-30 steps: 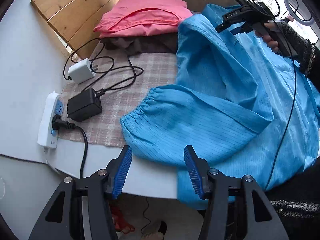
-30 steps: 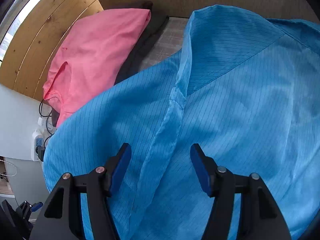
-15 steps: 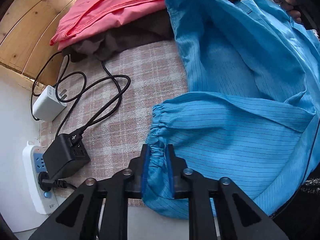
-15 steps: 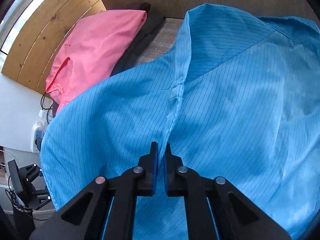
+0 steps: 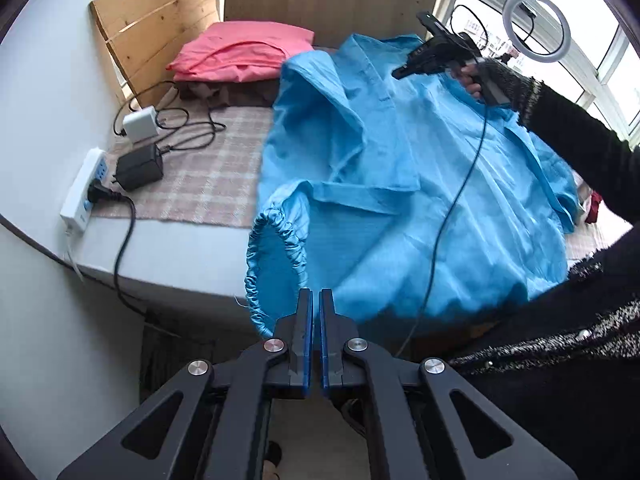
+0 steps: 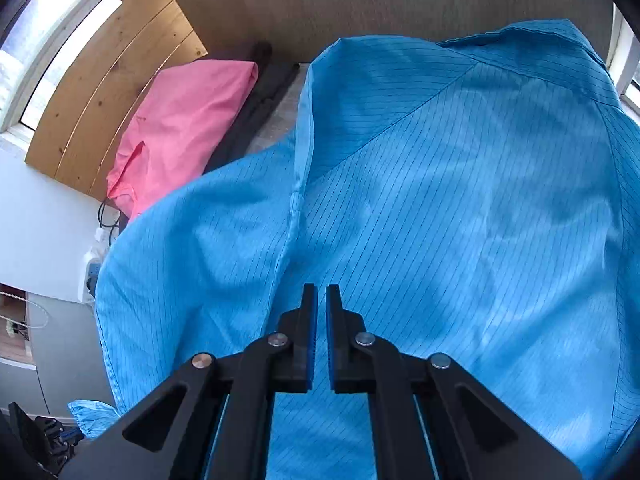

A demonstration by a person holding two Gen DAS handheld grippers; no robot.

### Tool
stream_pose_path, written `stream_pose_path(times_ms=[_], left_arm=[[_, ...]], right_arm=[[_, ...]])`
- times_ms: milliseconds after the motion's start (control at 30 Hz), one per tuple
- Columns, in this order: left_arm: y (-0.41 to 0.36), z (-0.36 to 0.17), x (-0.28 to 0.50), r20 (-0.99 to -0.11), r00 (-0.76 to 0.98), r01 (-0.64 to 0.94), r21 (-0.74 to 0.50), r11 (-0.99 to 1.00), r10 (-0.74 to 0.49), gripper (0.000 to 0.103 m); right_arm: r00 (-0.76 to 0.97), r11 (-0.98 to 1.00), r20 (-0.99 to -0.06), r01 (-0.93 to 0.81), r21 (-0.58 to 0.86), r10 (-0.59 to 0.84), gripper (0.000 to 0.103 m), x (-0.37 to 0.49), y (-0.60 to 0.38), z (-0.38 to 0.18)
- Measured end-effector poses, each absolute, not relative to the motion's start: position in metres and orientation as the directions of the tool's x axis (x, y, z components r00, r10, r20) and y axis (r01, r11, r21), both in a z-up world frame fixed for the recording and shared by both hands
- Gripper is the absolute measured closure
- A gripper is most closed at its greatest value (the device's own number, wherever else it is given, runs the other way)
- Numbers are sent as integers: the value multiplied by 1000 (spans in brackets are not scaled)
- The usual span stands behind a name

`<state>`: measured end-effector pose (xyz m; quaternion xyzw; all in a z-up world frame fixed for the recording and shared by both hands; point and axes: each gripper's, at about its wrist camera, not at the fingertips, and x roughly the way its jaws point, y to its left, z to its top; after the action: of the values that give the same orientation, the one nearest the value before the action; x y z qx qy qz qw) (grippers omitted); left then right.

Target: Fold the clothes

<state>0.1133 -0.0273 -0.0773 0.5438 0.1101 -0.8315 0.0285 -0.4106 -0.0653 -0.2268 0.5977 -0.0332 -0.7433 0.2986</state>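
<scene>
Left wrist view: left hand-held gripper clamped on the blue garment beside its elastic cuff, lifted past the bed's edge. Right hand-held gripper pinched shut on the garment's seam fold; chargers and cables occupy the bed's left side.

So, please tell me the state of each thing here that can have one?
Left gripper: shut on the cuff.
Right gripper: shut on the blue garment.
Blue garment: unfolded, spread on the bed.
Cuff: lifted, hanging open.
Pink cloth: folded, on a dark cloth.
Power strip: one plug in.
White charger: unplugged, lying loose.
</scene>
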Motion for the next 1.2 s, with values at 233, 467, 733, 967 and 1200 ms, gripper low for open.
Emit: stream_pose_path(times_ms=[233, 467, 733, 967, 1200], left_arm=[[18, -118, 151, -959, -280, 293, -130, -947, 45, 90], [3, -123, 70, -909, -410, 275, -41, -960, -79, 62], [-1, -173, -14, -934, -322, 175, 98, -980, -151, 64], [-64, -174, -3, -957, -289, 309, -82, -948, -12, 100], [-56, -137, 27, -932, -325, 355, 36, -934, -159, 74]], right_arm=[[-78, -804, -906, 496, 327, -417, 42, -396, -73, -239], [-71, -803, -916, 512, 305, -394, 41, -388, -84, -257], [-71, -771, -870, 502, 391, -488, 44, -383, -78, -259], [-37, -718, -859, 568, 403, -511, 100, -372, -81, -259], [-31, -700, -838, 566, 435, -545, 101, -371, -52, -234]])
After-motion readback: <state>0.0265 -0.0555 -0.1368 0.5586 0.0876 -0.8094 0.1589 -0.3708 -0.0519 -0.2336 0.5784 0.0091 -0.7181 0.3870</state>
